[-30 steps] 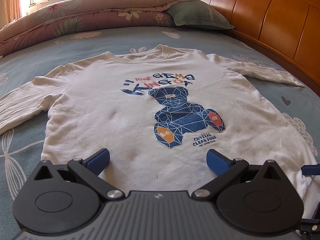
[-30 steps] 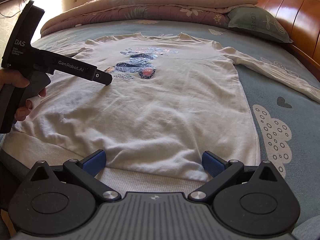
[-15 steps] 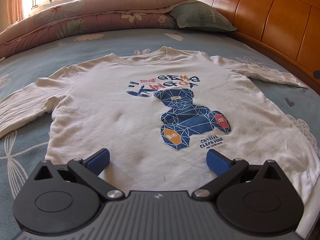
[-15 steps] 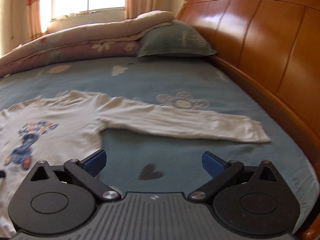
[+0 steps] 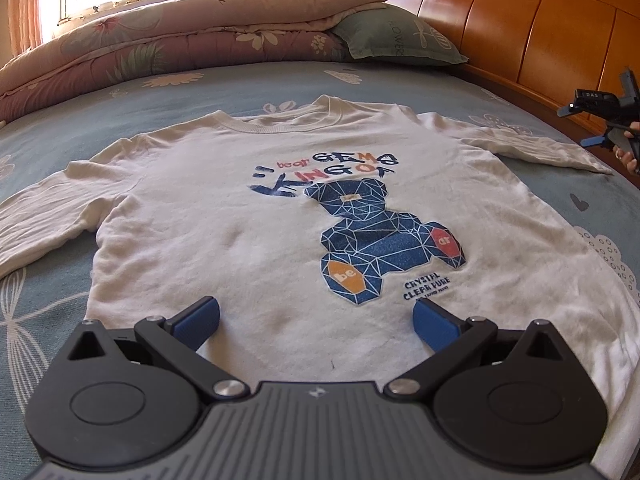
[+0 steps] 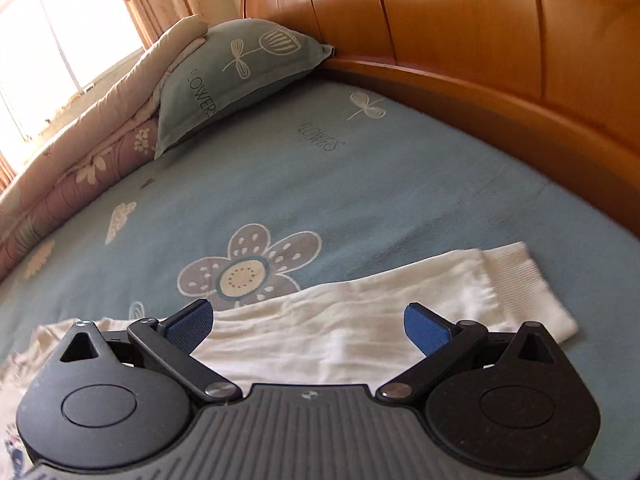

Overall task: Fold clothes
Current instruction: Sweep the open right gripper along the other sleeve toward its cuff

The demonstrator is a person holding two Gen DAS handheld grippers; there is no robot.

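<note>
A white shirt (image 5: 248, 216) lies flat, front up, mid-bed (image 5: 248, 84), sleeves spread toward the side edges. Its print reads "bear GEMS KINGOF" over a blue bear (image 5: 376, 240), then "CRYSTAL CLEAR PURE". The pillow (image 6: 236, 80) and sheet read "FLOWERS". The left gripper (image 5: 316, 316) gapes empty over the hem. The right gripper (image 6: 306, 324), likewise spread wide, hovers over the sleeve (image 6: 360, 320) beside the headboard (image 6: 480, 40).

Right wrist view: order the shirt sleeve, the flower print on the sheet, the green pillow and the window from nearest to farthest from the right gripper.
1. Sleeve, right under the open right gripper.
2. Flower print, just beyond, left of centre.
3. Green pillow, by the headboard.
4. Window, far left.
</note>
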